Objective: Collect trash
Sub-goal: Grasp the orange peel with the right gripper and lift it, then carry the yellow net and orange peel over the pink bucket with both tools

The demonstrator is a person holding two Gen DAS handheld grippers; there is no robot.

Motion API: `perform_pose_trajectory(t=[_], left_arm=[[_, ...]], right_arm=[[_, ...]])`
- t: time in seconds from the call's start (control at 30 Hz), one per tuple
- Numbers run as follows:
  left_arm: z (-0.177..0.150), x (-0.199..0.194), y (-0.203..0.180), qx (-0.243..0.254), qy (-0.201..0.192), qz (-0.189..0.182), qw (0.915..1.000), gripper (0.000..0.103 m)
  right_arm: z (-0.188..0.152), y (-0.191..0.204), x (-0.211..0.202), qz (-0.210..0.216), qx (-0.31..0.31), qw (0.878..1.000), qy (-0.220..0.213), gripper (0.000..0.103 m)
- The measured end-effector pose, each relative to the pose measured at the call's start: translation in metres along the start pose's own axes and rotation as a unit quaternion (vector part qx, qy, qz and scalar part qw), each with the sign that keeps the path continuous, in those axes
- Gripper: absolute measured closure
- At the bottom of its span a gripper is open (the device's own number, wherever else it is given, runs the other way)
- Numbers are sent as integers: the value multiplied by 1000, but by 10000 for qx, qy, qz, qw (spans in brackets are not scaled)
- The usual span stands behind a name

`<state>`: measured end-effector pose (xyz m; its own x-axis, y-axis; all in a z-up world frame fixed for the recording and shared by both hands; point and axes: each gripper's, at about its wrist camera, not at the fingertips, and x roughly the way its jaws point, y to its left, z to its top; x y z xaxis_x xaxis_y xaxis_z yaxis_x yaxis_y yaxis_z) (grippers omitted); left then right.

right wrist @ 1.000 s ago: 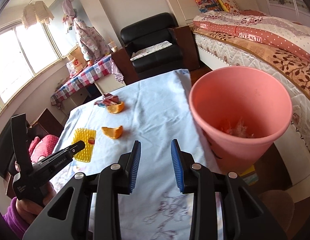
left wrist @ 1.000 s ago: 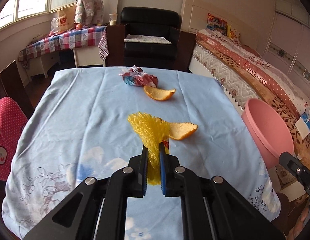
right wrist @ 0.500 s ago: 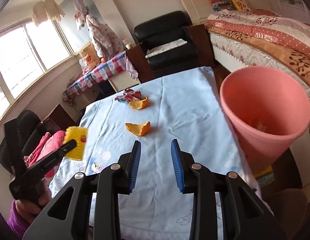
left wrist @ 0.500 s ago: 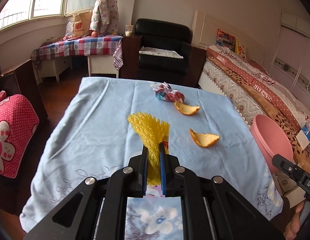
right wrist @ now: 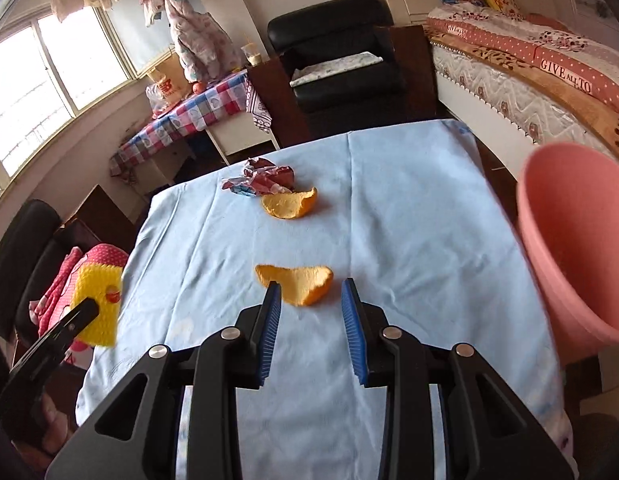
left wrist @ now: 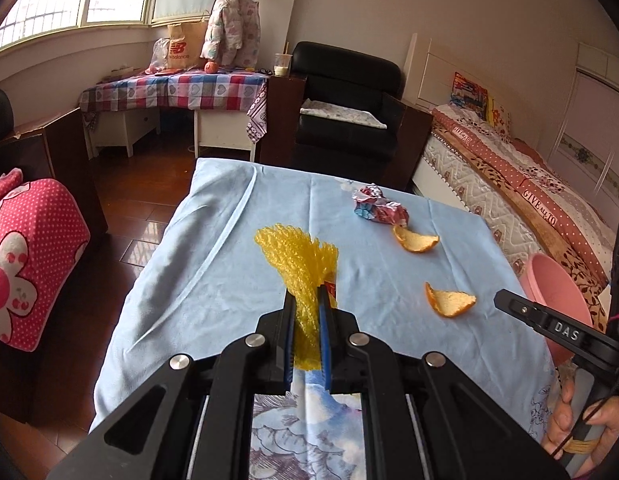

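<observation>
The left hand-held gripper (left wrist: pixel 307 304) is clamped on a yellow foam net (left wrist: pixel 299 258), lifted clear of the counter (left wrist: pixel 213 248) (not yet binned). The right hand-held gripper (right wrist: pixel 311 300) hangs partly open and empty over the nearer orange peel (right wrist: pixel 297 278). Farther off lie a second peel (right wrist: pixel 289 204) and a crumpled wrapper (right wrist: pixel 261 180), so three pieces remain. The pink bin (right wrist: pixel 577 240) waits beside the counter's right edge.
</observation>
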<state>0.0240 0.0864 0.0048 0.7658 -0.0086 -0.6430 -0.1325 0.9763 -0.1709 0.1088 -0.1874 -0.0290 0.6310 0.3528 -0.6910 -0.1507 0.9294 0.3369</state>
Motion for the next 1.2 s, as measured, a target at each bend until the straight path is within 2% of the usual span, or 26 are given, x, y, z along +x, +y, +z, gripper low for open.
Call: perform_pose_trajectory(t=[0.27, 0.53, 0.57, 0.6, 0.7, 0.8, 0.97, 1.2], left_arm=[[-1, 18, 4, -1, 180, 72, 9998, 94], [-3, 28, 1, 46, 279, 77, 9996, 94], [-3, 29, 0, 59, 290, 80, 9995, 94], [-3, 30, -1, 66, 295, 82, 9995, 94], [-3, 30, -4, 110, 298, 90, 9995, 94], [-3, 30, -7, 128, 301, 86, 9994, 94], [0, 27, -15, 182, 248, 21, 9995, 94], [2, 23, -35, 273, 207, -106, 9994, 94]], right_arm=[[5, 3, 36, -115, -135, 9994, 290, 71], [2, 5, 51, -82, -196, 9988, 438, 72], [1, 6, 53, -99, -212, 9987, 452, 74], [1, 5, 54, -96, -207, 9987, 458, 83], [0, 2, 55, -42, -163, 9988, 455, 92], [-1, 3, 51, 21, -234, 9988, 421, 97], [-4, 11, 31, 28, -592, 9980, 202, 98], [-10, 14, -5, 164, -673, 9976, -43, 98]])
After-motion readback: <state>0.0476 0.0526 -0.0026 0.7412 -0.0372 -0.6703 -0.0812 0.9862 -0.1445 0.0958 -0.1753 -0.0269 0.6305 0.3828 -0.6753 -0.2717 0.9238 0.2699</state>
